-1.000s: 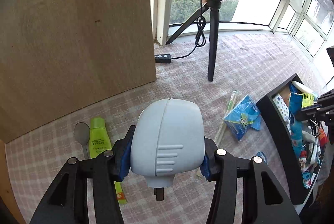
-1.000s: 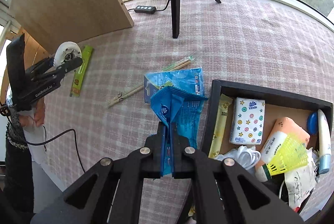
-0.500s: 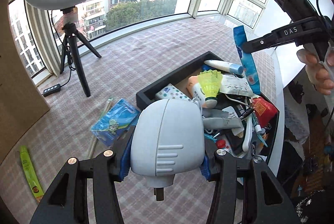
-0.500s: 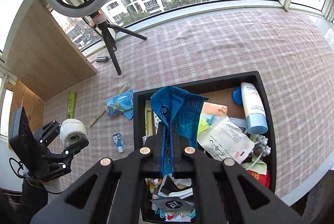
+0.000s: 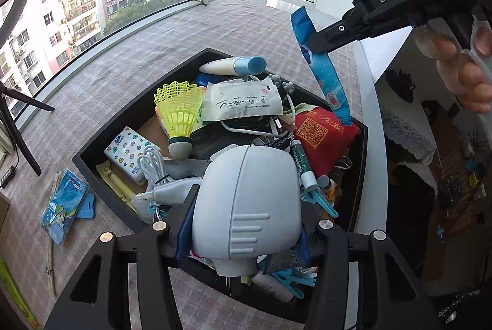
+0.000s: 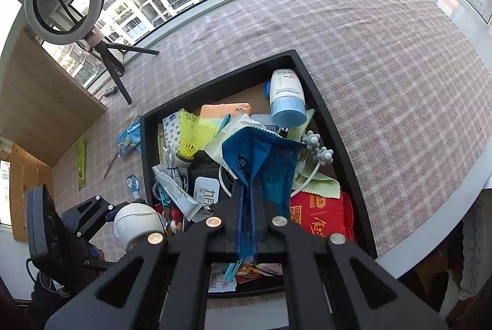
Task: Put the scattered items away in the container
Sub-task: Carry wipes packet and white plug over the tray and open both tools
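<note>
My left gripper (image 5: 243,225) is shut on a rounded white plug adapter (image 5: 246,204) and holds it above the near edge of the black tray (image 5: 101,176). The adapter also shows in the right wrist view (image 6: 138,222). My right gripper (image 6: 246,207) is shut on a blue snack packet (image 6: 261,161) above the tray (image 6: 332,121); the packet also hangs in the left wrist view (image 5: 326,75). The tray is piled with a yellow shuttlecock (image 5: 178,111), a tube, a red pouch (image 5: 323,133) and several other items.
On the checked cloth left of the tray lie a blue card packet (image 5: 64,204), chopsticks (image 5: 50,265), a green tube (image 6: 81,164) and a small blue bottle (image 6: 132,184). A ring light on a tripod (image 6: 64,7) and a wooden board (image 6: 46,102) stand behind.
Both grippers have swung from the scattered items over to the tray, each still holding its item. The left now has the adapter close above the tray; the right holds the packet over its middle.
</note>
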Available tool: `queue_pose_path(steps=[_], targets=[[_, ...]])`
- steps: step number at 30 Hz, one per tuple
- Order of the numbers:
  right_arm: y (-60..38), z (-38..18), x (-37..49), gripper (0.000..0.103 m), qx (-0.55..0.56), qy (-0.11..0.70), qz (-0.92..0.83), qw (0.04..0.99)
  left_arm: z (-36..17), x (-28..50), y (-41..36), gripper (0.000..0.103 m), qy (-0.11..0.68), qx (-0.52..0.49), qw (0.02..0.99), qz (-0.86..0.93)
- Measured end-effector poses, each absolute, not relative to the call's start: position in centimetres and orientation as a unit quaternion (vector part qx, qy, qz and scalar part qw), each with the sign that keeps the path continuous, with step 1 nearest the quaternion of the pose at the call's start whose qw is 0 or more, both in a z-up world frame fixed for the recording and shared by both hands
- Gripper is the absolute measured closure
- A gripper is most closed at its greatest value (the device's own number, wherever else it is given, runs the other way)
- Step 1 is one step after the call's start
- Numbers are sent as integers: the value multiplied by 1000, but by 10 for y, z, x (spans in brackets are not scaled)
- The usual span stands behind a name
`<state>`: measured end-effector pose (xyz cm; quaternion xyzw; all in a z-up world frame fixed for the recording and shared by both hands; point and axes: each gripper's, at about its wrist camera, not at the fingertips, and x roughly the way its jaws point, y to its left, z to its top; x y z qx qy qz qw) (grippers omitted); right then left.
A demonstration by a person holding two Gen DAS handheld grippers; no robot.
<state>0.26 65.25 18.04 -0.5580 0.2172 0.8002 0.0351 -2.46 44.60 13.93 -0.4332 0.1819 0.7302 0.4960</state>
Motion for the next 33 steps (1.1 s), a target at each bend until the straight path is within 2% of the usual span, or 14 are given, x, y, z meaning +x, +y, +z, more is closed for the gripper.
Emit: queue_pose_path(steps=[8,9,10,11,18,27,31,33], targets=[[643,182,-39,99,-566,174,806,26,138,-29,472,53,170,-427,486,743],[642,179,-47,92,-569,168,805,28,136,-31,476,50,173,-431,479,745],[641,175,-53,85,-575,156,802,31,134,-34,480,37,175,-436,471,747],[640,171,-59,83,-584,146,797,39,134,-36,480,34,171,-436,465,752],[644,173,-65,75,-576,142,803,57,140,-48,464,33,158,-426,450,768],[642,186,-54,74,-553,160,816,57,139,-61,414,34,133,-436,427,781],[629,190,-51,60,-545,163,821,43,136,-65,381,34,133,-439,402,792],[618,190,-52,59,-543,158,824,33,133,-69,362,34,128,-445,386,798]])
